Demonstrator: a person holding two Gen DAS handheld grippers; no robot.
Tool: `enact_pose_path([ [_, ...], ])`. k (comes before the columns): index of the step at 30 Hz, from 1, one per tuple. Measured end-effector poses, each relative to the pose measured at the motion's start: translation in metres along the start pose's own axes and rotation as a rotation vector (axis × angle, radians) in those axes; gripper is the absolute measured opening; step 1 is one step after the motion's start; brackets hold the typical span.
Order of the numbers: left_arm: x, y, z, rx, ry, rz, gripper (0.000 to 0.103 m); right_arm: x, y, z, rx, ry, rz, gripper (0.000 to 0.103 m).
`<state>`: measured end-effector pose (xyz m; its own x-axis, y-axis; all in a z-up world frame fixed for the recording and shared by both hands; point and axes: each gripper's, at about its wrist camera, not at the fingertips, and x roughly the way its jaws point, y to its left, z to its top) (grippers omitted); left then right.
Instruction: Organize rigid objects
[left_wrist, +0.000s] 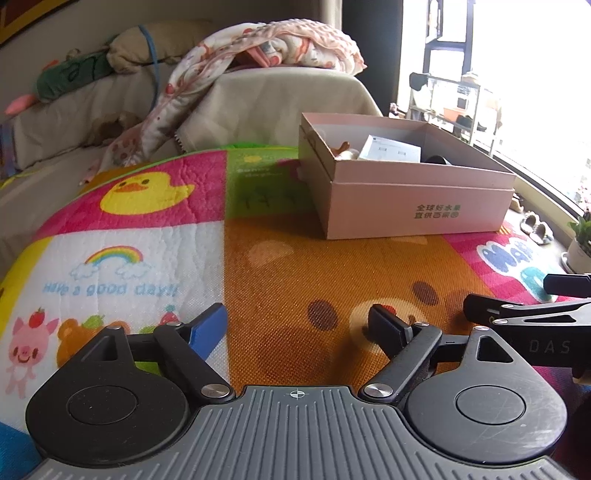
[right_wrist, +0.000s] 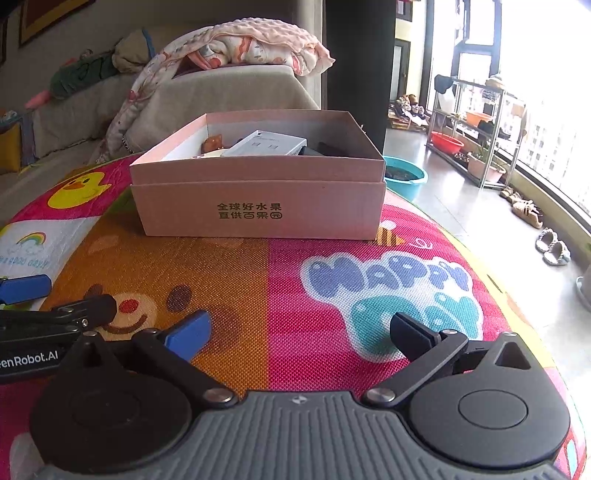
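Tools both spread and empty, left tool (left_wrist: 299, 325), right tool (right_wrist: 299, 328), pink box (right_wrist: 258, 206), teal basin (right_wrist: 406, 177) only in right view

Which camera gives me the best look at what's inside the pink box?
The right wrist view: it faces the pink box front-on, showing a white carton and dark items inside. The left wrist view sees it at an angle, near wall hiding more.

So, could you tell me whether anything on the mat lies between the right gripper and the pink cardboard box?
Nothing visible does. Only bare colourful play mat lies between the open right gripper and the pink cardboard box. The left gripper sits off to the side, clear of that path.
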<state>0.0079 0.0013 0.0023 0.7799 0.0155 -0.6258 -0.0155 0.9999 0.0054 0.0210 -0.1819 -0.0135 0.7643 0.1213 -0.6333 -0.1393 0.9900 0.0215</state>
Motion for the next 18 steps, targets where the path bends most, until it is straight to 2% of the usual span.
enact_pose_path([
  [18,0.0010,-0.0005,0.0006,-0.004,0.000,-0.007,0.088,0.0002,-0.0009,0.0001,0.005,-0.001,0.004,0.103],
])
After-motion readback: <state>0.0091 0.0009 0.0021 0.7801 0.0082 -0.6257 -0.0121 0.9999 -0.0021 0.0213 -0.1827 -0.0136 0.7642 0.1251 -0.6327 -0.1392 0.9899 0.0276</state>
